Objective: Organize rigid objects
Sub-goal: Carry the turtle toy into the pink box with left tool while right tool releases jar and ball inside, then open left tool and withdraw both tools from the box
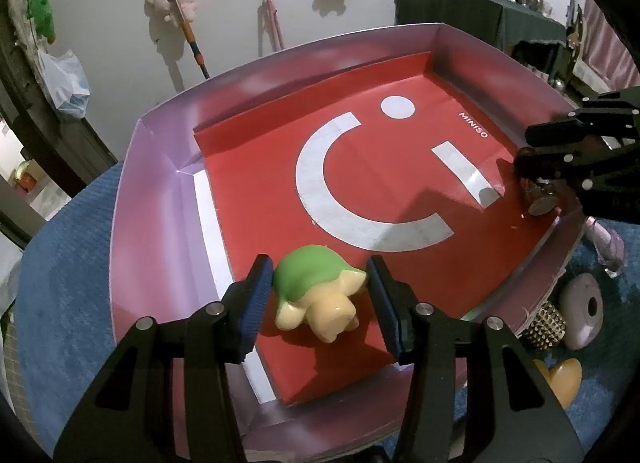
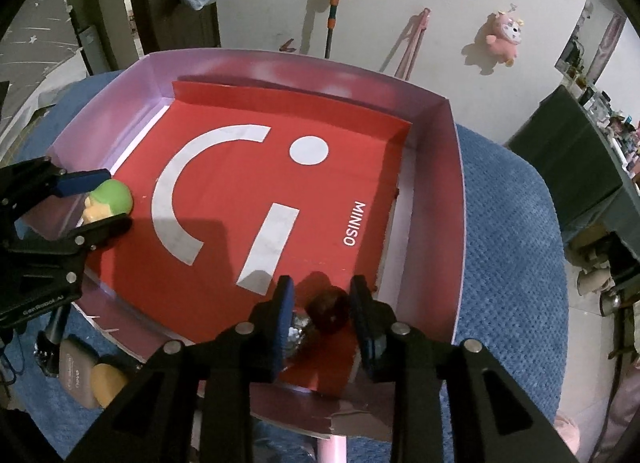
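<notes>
My left gripper point(image 1: 320, 299) pinches a glossy green-and-cream turtle toy point(image 1: 320, 291) resting on the red floor of the box point(image 1: 160, 203); my right gripper point(image 2: 322, 323) is clamped on a dark, rounded, shiny object point(image 2: 328, 309) at the opposite corner; several hard pieces point(image 1: 580, 311) lie outside on the nubbly blue mat point(image 1: 68, 263), so most sorting remains, I judge.
</notes>
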The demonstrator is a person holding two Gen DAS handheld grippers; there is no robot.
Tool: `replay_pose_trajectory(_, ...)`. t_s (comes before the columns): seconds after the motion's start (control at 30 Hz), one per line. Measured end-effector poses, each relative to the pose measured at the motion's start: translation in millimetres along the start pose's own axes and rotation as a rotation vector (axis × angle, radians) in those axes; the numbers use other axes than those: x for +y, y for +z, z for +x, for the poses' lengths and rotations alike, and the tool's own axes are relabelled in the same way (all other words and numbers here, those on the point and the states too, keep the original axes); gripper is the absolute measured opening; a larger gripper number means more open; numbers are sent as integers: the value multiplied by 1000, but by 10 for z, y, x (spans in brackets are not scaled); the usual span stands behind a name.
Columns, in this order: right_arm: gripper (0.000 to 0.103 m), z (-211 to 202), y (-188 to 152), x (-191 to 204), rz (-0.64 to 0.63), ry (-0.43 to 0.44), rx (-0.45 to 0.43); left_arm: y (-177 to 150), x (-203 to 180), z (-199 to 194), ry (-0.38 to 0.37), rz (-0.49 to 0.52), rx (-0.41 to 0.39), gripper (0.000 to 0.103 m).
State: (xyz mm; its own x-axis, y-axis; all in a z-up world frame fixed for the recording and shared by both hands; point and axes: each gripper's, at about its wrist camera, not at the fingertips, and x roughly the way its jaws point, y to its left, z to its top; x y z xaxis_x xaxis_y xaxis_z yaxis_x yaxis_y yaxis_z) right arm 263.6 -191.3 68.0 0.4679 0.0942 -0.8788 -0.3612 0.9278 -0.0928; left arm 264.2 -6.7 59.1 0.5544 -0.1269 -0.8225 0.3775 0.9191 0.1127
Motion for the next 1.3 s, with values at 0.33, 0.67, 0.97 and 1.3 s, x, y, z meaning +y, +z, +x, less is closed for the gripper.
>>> replay_pose_trajectory(0.33,47,-138,-35,35,16,40,-36,11,72,-358,-37,-57,-124,72)
replay_pose_trajectory(0.67,85,-974,-274,137,32,32,-271,-275,9,-1100,-68,-146,-301,88)
replay_pose_trajectory(0.97,103,-1615,-734,346,35,9,-465,-696,-172,-1678,-42,-196,-449,98)
replay_pose_trajectory(1.3,103,-1769,-1483,442,105,-22,-574,-1225,-356,-1790,7,-278,-504,98)
